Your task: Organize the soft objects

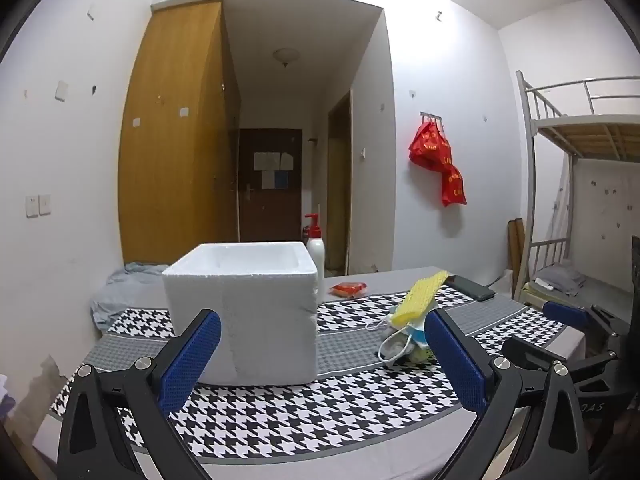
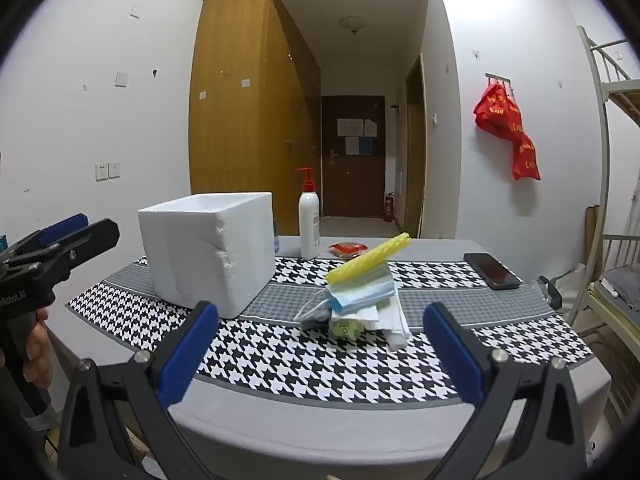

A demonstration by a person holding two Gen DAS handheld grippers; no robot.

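On the table spread with a black-and-white houndstooth cloth (image 2: 360,372), nothing has been sorted yet, so you are standing at the very start of the job. The largest thing before you is the white foam box, open at the top (image 2: 208,248), sitting on the cloth to the left of the heap and apart from it; judging by the task, that is where the soft things are going. Just right of it the small heap of soft objects (image 2: 360,300) is lying on the cloth: a yellow waffle-textured sponge cloth (image 2: 370,260) is resting tilted on top, a blue surgical mask (image 2: 360,294) is sitting under it, and folded white tissues (image 2: 394,326) are poking out below. What the greenish item at the bottom is, the views do not show.

You are holding both tools short of the heap. Your right gripper (image 2: 320,354) is pointing at the heap with its jaws spread wide and nothing between them. Your left gripper (image 1: 322,360) is facing the foam box, likewise gaping and empty.

Your next move, I judge, is bringing the right gripper forward to the sponge cloth, since it is lying topmost and loose. Pinch its edge lightly; a careless grab is likely to drag the mask along by its ear loops.
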